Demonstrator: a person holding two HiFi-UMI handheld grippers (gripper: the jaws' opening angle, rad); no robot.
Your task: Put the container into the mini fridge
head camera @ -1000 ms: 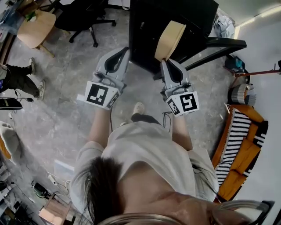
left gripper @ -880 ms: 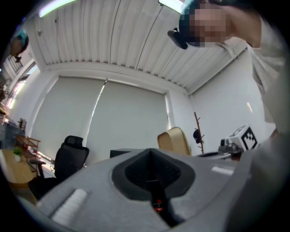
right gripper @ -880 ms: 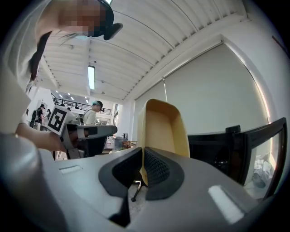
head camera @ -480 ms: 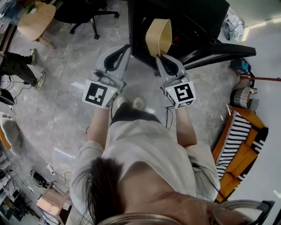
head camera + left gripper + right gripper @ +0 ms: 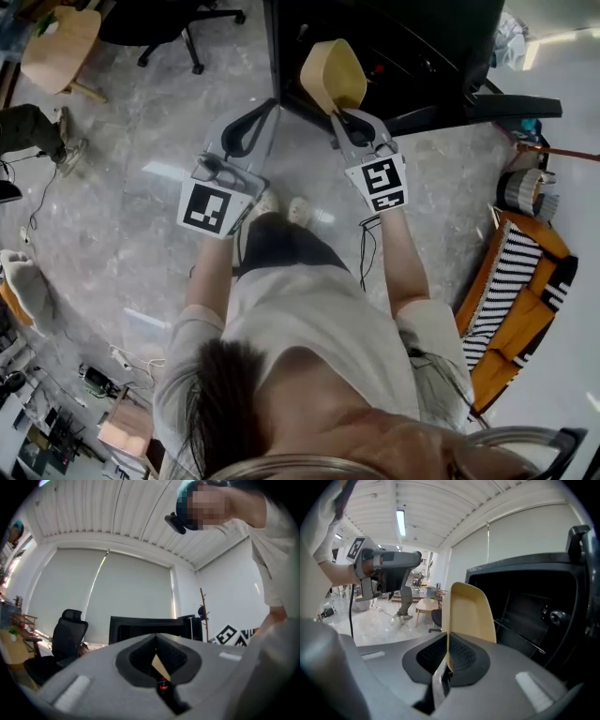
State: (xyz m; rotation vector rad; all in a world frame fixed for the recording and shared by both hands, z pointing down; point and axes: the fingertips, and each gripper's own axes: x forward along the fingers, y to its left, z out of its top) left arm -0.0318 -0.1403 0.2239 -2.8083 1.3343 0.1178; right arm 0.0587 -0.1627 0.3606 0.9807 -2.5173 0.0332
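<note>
A tan plastic container (image 5: 332,73) is held upright by its rim in my right gripper (image 5: 343,116), which is shut on it. It hangs at the front of the black mini fridge (image 5: 412,42), whose door (image 5: 511,105) stands open to the right. In the right gripper view the container (image 5: 469,612) rises from the shut jaws of my right gripper (image 5: 447,637), beside the fridge's dark inside (image 5: 525,606). My left gripper (image 5: 264,111) is shut and holds nothing, level with the right one and left of it. From my left gripper (image 5: 156,636) the fridge (image 5: 150,624) shows ahead.
A black office chair (image 5: 173,21) and a small wooden table (image 5: 58,42) stand at the back left. Another person's legs (image 5: 28,139) are at the left edge. An orange and striped seat (image 5: 514,300) lies to the right. The floor is grey stone.
The person has stepped closer to the fridge. The right gripper has carried the container forward to the fridge's front and turned it so its inside shows. The left gripper stays shut.
</note>
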